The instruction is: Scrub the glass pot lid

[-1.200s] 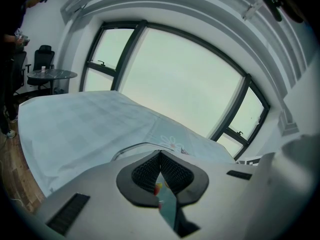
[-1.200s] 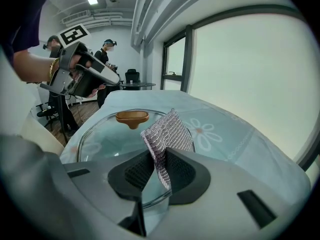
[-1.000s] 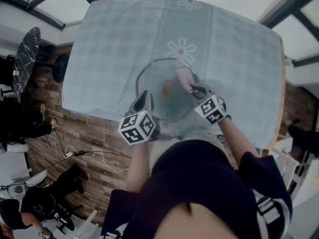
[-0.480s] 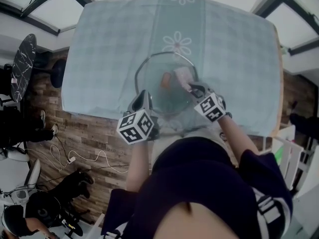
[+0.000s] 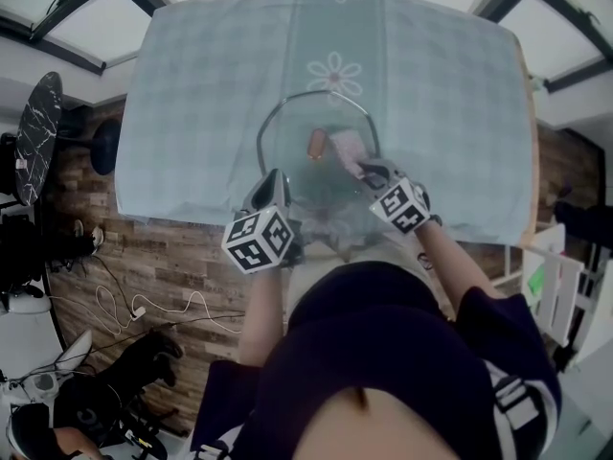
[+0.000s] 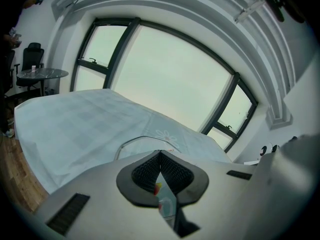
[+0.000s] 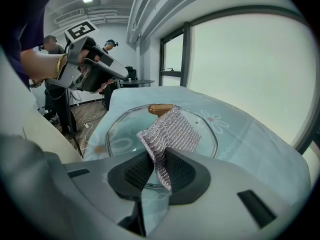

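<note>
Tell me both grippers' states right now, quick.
Left gripper: jaws shut; nothing seen between them.
Right gripper: jaws shut on the mesh scrubbing cloth.

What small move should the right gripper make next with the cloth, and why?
Probably sweep the right gripper sideways across the glass pot lid, past the brown knob. Its jaws are shut on the mesh scrubbing cloth, which lies over the glass, and the left gripper is shut at the near rim.
</note>
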